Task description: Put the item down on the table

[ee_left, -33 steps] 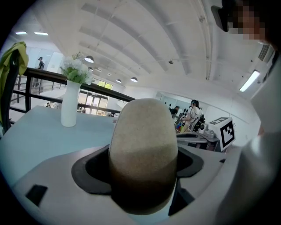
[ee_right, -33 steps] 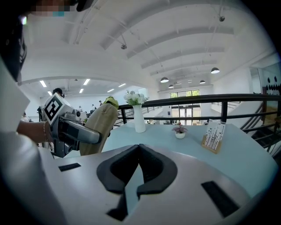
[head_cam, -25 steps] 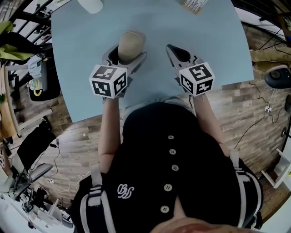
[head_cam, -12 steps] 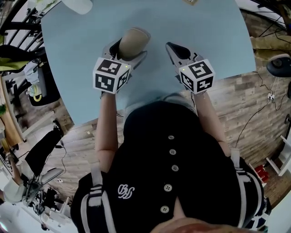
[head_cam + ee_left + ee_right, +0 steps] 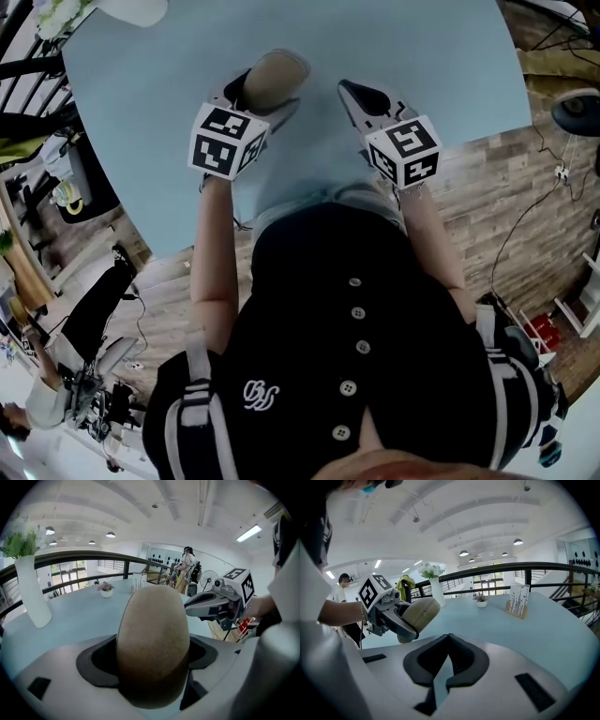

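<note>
While the left gripper (image 5: 152,670) clamps a tan, egg-shaped item (image 5: 152,639) between its two dark pads, the jaws stand wide apart around it and the item bulges well past them, its rounded end pointing away from the hand. Seen from the right gripper view, the item (image 5: 417,616) is tilted and sits low over the pale blue table (image 5: 422,56). Whether its underside touches the surface cannot be told.

Just beside it, the right gripper (image 5: 446,660) holds nothing. Its jaws are closed, with the pad tips meeting, and it hovers over the near part of the table without touching the item.

From the head view, both grippers reach out over the near edge of the table, the left gripper (image 5: 262,89) with the item (image 5: 274,75) and the right gripper (image 5: 361,98) alongside. Further out stand a white vase (image 5: 30,592), a small potted plant (image 5: 482,601) and a card stand (image 5: 518,601), all well apart from the item.

This looks like the lowering step, near its end. The next move probably calls for settling the item on the bare tabletop, spreading the left jaws, and drawing back without rolling it.
</note>
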